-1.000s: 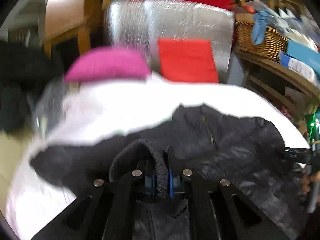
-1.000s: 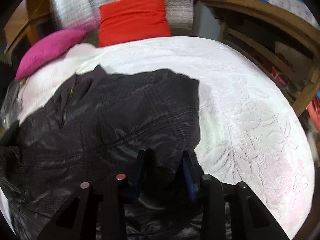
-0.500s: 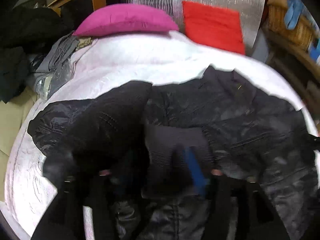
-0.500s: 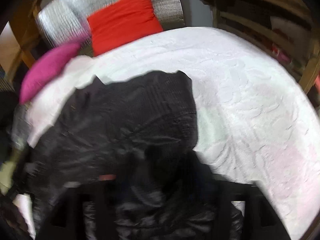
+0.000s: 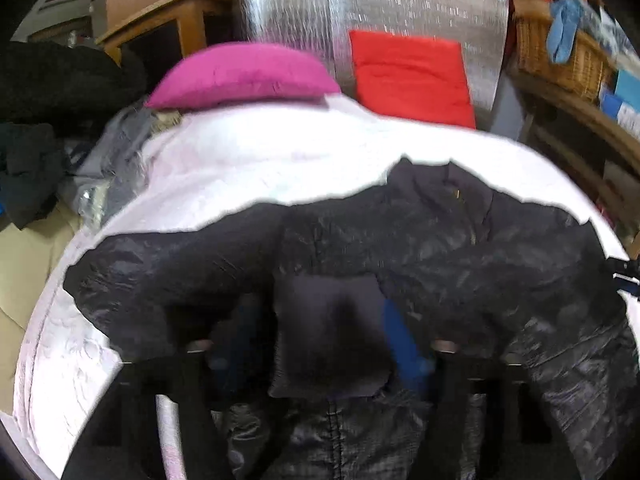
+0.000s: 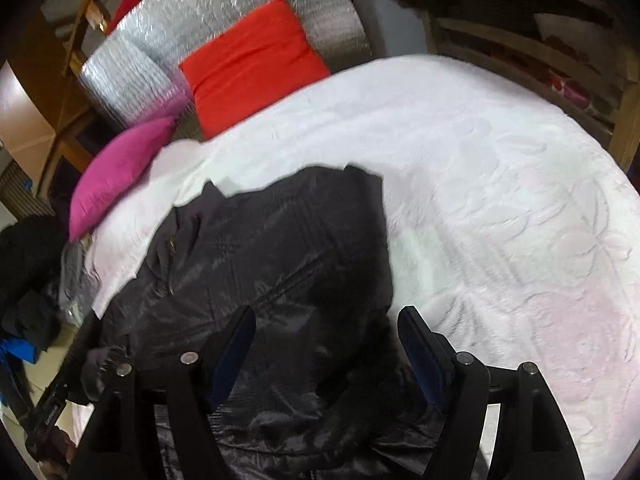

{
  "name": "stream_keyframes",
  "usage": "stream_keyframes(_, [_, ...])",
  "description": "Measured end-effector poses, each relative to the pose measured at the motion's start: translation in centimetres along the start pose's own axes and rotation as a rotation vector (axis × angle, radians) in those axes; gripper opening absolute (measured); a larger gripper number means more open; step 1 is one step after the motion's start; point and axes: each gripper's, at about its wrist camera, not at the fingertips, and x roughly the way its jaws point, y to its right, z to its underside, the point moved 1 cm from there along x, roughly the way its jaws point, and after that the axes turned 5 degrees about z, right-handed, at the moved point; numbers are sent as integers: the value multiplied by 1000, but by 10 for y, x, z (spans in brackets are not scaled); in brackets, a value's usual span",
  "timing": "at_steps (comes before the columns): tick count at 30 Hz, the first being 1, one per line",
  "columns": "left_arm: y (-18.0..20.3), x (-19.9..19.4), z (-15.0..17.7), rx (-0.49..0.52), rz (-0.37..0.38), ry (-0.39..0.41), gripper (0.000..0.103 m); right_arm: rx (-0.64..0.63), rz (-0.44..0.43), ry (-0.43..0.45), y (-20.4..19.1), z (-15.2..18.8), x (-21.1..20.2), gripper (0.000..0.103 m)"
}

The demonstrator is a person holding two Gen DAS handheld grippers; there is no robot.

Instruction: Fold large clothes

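Observation:
A black shiny jacket [image 5: 440,248] lies spread on the white bed cover [image 5: 260,168], collar toward the pillows. Its left sleeve is folded inward, and the knit cuff [image 5: 328,320] rests on the jacket's front. My left gripper [image 5: 320,340] hangs over that cuff. Its jaws are closing, with the cuff between the blue pads [image 5: 402,344], which do not press on it. In the right wrist view my right gripper [image 6: 327,314] hovers above the jacket [image 6: 260,248] near its right edge. Its jaws stand wide and are easing inward, gripping nothing.
A pink pillow [image 5: 240,76] and a red cushion [image 5: 412,76] lie at the bed's head against a silver foil panel [image 5: 400,4]. Dark clothes [image 5: 32,160] are heaped left of the bed. A wicker basket [image 5: 560,52] sits on wooden shelving to the right. Bare bed cover [image 6: 500,200] lies right of the jacket.
My left gripper, earlier shut on the cuff, has let it go and the cuff now lies on the jacket. My right gripper has opened wide over the jacket's right side.

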Motion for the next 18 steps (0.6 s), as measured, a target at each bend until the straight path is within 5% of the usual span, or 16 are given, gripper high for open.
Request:
stream_keyframes(1, [1,9,2,-2,2,-31,39,-18,20,-6,-4,3,4,71])
stream_keyframes(3, [3,18,8,-1,2,-77,24,-62,67,-14,-13,6,13,44])
stream_keyframes(4, [4,20,11,1,-2,-86,21,-94,117,-11,-18,8,17,41])
stream_keyframes(9, [8,17,16,24,-24,-83,15,-118,175,57,-19,8,13,29])
stream_keyframes(18, [12,21,19,66,-78,-92,15,-137,197,27,-19,1,16,30])
